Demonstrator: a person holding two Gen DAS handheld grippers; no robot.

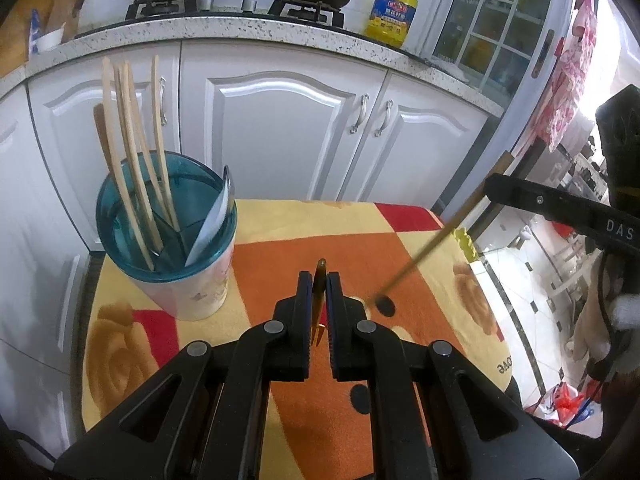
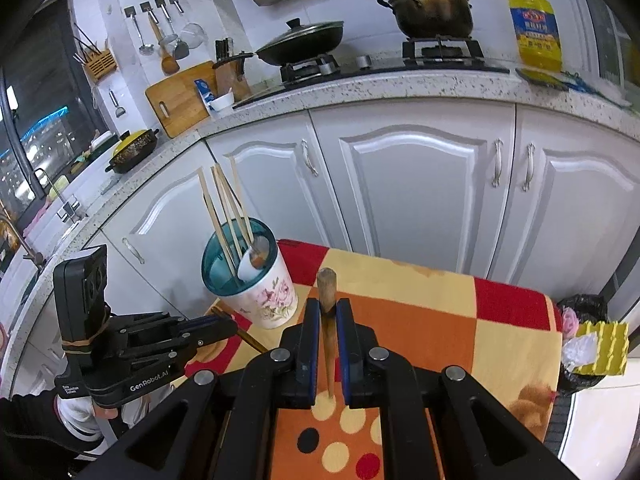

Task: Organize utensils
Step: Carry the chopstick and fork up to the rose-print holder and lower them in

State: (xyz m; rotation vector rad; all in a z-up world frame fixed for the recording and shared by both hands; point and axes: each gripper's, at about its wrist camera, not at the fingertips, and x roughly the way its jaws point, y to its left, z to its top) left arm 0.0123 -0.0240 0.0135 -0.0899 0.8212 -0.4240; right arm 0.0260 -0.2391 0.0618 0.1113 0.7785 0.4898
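Observation:
A floral utensil cup (image 1: 200, 292) with a teal rim stands at the table's far left corner, holding several wooden chopsticks (image 1: 132, 168) and a white spoon (image 1: 212, 220). My left gripper (image 1: 319, 280) is shut on a slim golden utensil (image 1: 320, 280) held above the cloth, right of the cup. My right gripper (image 2: 328, 308) is shut on a long thin utensil with a wooden handle (image 2: 326, 284). Its shaft slants down toward the cloth in the left wrist view (image 1: 432, 244). The cup (image 2: 264, 300) lies ahead-left of the right gripper, and the left gripper (image 2: 230, 326) is beside it.
An orange, yellow and red checked cloth (image 1: 360, 240) covers the small table. White cabinets (image 2: 412, 184) stand just behind it, under a counter with a wok (image 2: 304, 40), a pot (image 2: 428, 8) and an oil bottle (image 2: 534, 24). A black bin (image 2: 580, 308) sits right of the table.

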